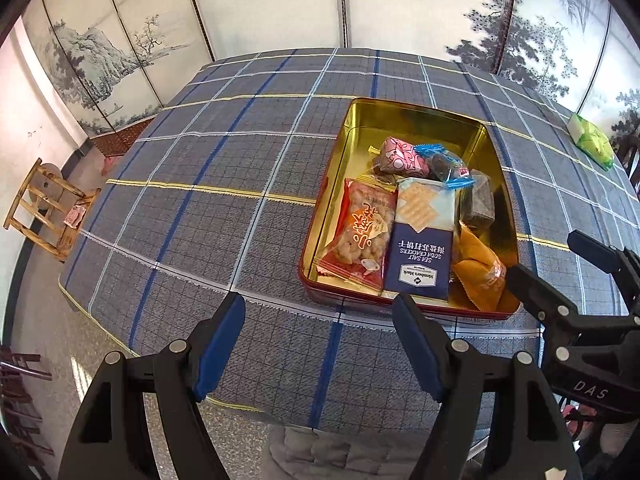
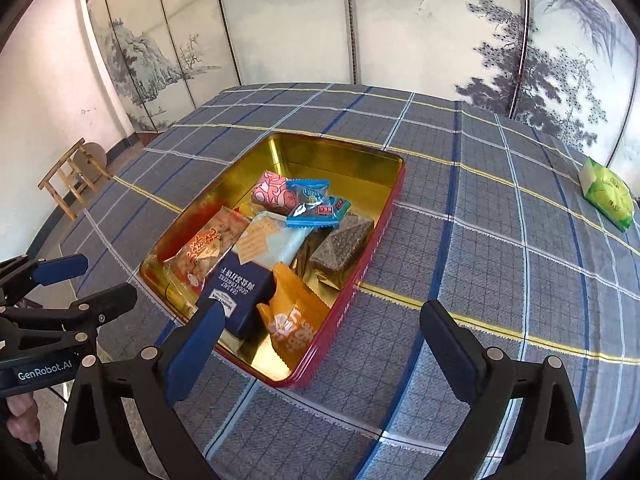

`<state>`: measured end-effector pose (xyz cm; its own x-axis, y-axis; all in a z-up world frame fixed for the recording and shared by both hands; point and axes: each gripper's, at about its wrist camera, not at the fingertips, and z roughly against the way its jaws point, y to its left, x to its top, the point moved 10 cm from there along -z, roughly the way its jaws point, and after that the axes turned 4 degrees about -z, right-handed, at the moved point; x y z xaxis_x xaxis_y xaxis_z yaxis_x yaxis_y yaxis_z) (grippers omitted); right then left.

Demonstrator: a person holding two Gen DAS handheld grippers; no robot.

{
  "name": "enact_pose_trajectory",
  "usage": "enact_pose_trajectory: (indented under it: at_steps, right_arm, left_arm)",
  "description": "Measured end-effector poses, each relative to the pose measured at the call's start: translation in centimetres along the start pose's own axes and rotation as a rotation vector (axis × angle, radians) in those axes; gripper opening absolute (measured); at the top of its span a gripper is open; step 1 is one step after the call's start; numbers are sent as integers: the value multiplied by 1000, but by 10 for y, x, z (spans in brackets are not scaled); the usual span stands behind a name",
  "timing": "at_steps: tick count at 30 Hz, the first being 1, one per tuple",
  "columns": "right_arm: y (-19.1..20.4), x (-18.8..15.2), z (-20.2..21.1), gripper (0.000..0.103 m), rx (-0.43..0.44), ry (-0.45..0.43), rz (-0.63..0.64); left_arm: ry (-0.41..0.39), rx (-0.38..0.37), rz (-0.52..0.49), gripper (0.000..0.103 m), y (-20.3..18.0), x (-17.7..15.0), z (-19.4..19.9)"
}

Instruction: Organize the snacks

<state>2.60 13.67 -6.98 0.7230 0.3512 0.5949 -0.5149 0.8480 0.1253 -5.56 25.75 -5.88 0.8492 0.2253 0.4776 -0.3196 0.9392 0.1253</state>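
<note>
On the plaid tablecloth (image 1: 224, 208) rests a red tin (image 1: 496, 216) with a gold interior, holding the snacks. Seen from the left wrist, the tin lies at about 1 o'clock, just beyond the left gripper (image 1: 318, 312), whose right fingertip overlaps the near rim in view. Seen from the right wrist, the tin sits at 11 o'clock from the right gripper (image 2: 322, 320), whose left fingertip overlaps the cracker pack.

Contents, near to far: a navy cracker pack (image 1: 420, 256) printed "Member's Mark" and "SEA SALT SODA CRACKERS"; a red-orange packet (image 1: 360, 232) with Chinese characters at its 9 o'clock; an orange pouch (image 1: 478, 268) at its 3 o'clock; a dark brown wrapped block (image 1: 476, 204); a blue-edged clear wrapper (image 1: 448, 162); a pink patterned packet (image 1: 400, 156).

A green packet (image 2: 608, 194) lies well apart at the table's far right edge.

Both grippers stand wide open, holding nothing. Their bodies read "GenRobot.AI" and "DAS".
</note>
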Motion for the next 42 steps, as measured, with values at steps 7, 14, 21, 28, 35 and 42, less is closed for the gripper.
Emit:
enact_pose_trajectory:
  at_steps: [7, 14, 21, 28, 35, 42]
  right_arm:
    - [-5, -9, 3, 98, -17, 3, 5]
    - [-4, -15, 2, 98, -14, 14, 5]
    - [-7, -18, 0, 99, -16, 25, -7]
    - [-8, -21, -2, 99, -26, 39, -11]
    - [-8, -24, -3, 99, -22, 53, -12]
    - [-7, -26, -6, 99, -27, 64, -10]
  left_arm:
    - [1, 0, -10, 73, -9, -3, 1]
    - [14, -6, -22, 73, -15, -7, -1]
    - [12, 0, -31, 73, -17, -7, -1]
    - [11, -2, -37, 73, -18, -7, -2]
    - [10, 1, -38, 73, -18, -7, -2]
    - [13, 0, -35, 73, -19, -8, -3]
